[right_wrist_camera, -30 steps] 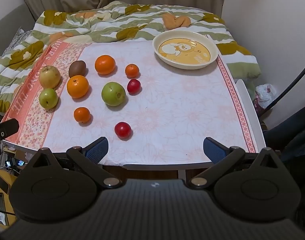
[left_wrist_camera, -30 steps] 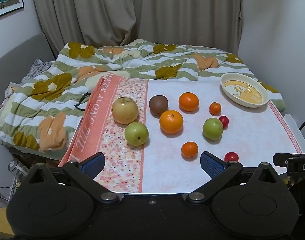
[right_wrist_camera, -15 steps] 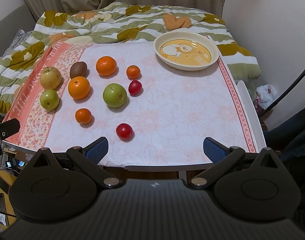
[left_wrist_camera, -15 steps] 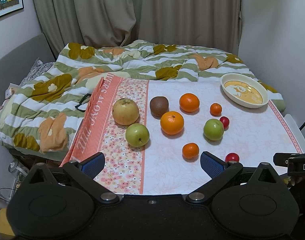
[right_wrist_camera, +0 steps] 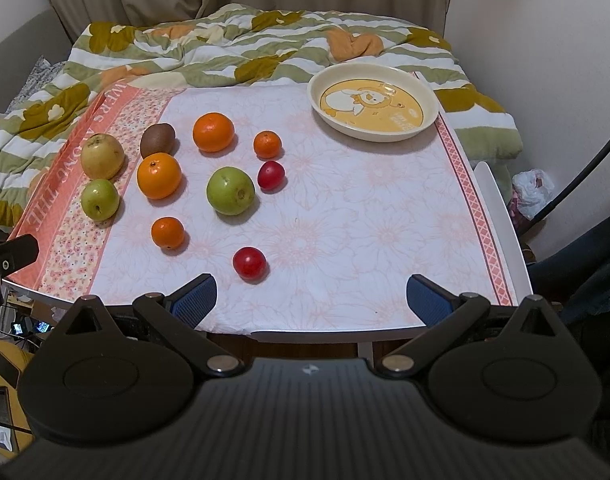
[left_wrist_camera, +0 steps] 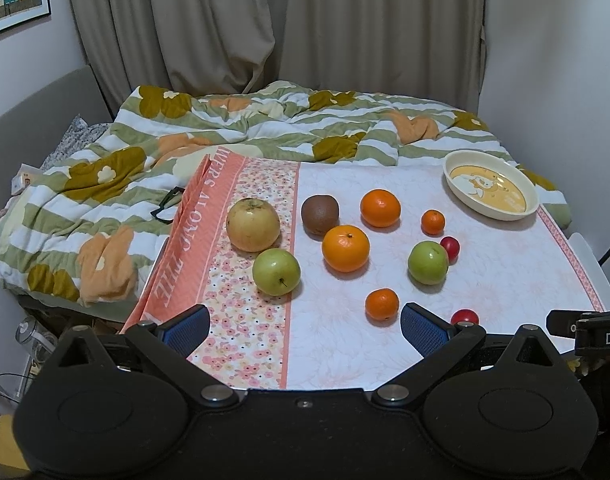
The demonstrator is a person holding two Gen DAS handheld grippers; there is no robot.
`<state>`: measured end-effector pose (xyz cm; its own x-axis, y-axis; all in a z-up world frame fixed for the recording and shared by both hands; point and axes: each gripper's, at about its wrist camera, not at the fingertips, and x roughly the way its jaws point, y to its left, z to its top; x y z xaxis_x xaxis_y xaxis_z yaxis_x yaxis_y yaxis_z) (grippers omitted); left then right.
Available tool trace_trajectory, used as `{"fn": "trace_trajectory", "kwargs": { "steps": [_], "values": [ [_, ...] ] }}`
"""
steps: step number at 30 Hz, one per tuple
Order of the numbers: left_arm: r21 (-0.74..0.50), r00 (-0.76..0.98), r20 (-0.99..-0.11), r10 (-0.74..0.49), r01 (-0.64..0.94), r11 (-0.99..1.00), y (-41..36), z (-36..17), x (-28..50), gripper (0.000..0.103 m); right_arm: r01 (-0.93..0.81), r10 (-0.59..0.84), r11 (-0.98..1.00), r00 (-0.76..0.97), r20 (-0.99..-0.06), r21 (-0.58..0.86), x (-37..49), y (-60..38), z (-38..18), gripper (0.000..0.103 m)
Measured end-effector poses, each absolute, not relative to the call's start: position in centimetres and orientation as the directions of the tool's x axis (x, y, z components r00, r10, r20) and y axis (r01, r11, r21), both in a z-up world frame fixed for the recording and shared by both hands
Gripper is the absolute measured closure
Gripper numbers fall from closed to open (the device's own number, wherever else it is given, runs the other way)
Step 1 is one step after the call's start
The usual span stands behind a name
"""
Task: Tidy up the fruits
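Observation:
Several fruits lie loose on the cloth-covered table [right_wrist_camera: 345, 216]: a yellow pear [left_wrist_camera: 253, 225], two green apples [left_wrist_camera: 276, 271] [right_wrist_camera: 230, 190], a brown kiwi [left_wrist_camera: 320, 214], two large oranges [left_wrist_camera: 345, 248] [right_wrist_camera: 213, 132], two small mandarins [left_wrist_camera: 382, 304] [right_wrist_camera: 267, 144] and two small red fruits [right_wrist_camera: 249, 263] [right_wrist_camera: 271, 175]. A cream plate [right_wrist_camera: 373, 102] with a yellow cartoon print stands at the far right, with nothing in it. My left gripper [left_wrist_camera: 303, 330] hangs open over the near edge, left of centre. My right gripper [right_wrist_camera: 311, 300] hangs open over the near edge, holding nothing.
A striped floral quilt [left_wrist_camera: 209, 136] covers a bed behind and left of the table. Curtains [left_wrist_camera: 265, 24] hang behind it, and a wall [right_wrist_camera: 545, 40] runs close on the right. A dark cable [right_wrist_camera: 577, 188] and a plastic bag [right_wrist_camera: 531, 194] sit beside the table's right edge.
Both grippers have crept slightly forward toward the table, so the fruits sit a little lower in each view. Nothing on the table has moved.

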<state>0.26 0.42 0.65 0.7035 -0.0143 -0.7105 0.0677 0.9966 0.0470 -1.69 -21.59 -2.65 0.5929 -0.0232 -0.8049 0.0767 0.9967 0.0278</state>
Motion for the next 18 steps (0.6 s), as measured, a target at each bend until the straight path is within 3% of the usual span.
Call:
{"fn": "trace_trajectory", "kwargs": {
  "steps": [18],
  "values": [
    [0.048,0.711,-0.703,-0.001,0.048,0.998,0.56,0.8,-0.3,0.0,0.071,-0.016,0.997,0.597,-0.802,0.033,-2.04,-21.91,-2.57,0.0]
  ]
}}
